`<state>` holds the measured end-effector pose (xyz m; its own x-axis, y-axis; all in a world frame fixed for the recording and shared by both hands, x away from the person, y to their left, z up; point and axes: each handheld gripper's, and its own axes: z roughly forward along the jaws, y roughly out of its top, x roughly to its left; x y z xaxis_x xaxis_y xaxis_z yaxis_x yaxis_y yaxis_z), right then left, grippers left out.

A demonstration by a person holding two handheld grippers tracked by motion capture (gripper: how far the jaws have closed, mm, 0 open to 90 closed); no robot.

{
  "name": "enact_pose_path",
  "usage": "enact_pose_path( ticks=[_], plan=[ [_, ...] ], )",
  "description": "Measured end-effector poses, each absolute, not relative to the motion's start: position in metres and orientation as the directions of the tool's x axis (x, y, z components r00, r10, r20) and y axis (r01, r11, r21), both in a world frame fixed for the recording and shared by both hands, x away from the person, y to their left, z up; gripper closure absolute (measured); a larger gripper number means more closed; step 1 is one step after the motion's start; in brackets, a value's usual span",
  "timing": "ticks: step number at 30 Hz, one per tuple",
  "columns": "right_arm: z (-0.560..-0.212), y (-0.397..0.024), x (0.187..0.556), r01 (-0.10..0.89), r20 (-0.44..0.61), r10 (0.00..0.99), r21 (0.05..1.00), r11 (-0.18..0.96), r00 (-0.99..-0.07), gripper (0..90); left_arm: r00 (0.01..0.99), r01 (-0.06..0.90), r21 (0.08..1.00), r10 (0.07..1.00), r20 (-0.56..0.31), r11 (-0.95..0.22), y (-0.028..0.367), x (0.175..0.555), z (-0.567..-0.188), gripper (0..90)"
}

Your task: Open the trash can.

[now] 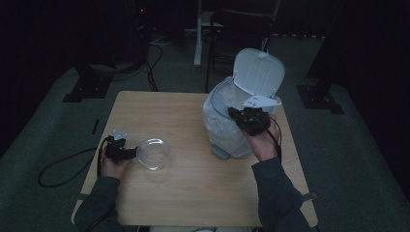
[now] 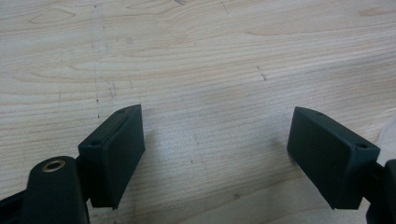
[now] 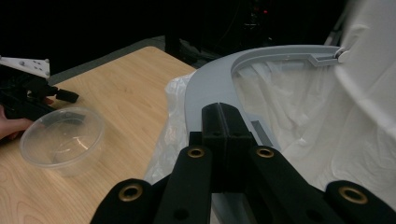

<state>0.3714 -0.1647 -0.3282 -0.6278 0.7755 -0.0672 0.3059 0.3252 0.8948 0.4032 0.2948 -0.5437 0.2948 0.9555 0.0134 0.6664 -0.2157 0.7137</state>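
Note:
A small grey bin (image 1: 223, 129) lined with a white bag (image 3: 289, 109) stands at the table's right, its white lid (image 1: 258, 72) tipped up and back. My right gripper (image 1: 236, 114) is held at the bin's near rim (image 3: 210, 84), jaws pressed together with nothing between them (image 3: 223, 112). A clear plastic bowl (image 1: 153, 153) sits upright and empty on the left part of the table, also seen from the right gripper view (image 3: 63, 140). My left gripper (image 1: 131, 152) lies low just left of the bowl, jaws wide apart over bare wood (image 2: 217, 119).
The light wooden table (image 1: 193, 183) has dark floor all round. Behind it stand a chair (image 1: 241, 29) and stand legs, and a black cable (image 1: 63, 169) trails off the left side.

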Motion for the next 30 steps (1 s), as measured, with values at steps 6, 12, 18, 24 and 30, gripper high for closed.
enact_pose_path(
  ticks=[6, 12, 18, 24, 30],
  plan=[
    [-0.332, -0.16, 0.36, 0.248, -0.115, 0.739, 0.898, 0.363, -0.664, 80.5, 0.293, 0.666, 0.715, 0.956, 0.011, -0.212, 0.295, 0.403, -0.544, 19.9],
    [-0.354, -0.151, 0.341, 0.204, -0.141, 0.665, 0.887, 0.413, -0.733, 66.0, 0.293, 0.666, 0.715, 0.956, 0.012, -0.214, 0.295, 0.403, -0.544, 19.9],
    [-0.386, -0.158, 0.325, 0.229, -0.11, 0.666, 0.887, 0.401, -0.738, 59.1, 0.294, 0.667, 0.714, 0.956, 0.012, -0.214, 0.295, 0.403, -0.544, 19.9],
    [-0.411, -0.169, 0.313, 0.265, -0.088, 0.668, 0.874, 0.407, -0.739, 58.4, 0.294, 0.667, 0.714, 0.956, 0.011, -0.213, 0.295, 0.403, -0.544, 19.9],
    [-0.425, -0.177, 0.31, 0.303, -0.061, 0.688, 0.867, 0.396, -0.723, 58.4, 0.293, 0.667, 0.714, 0.956, 0.011, -0.213, 0.295, 0.403, -0.544, 19.9]
  ],
)
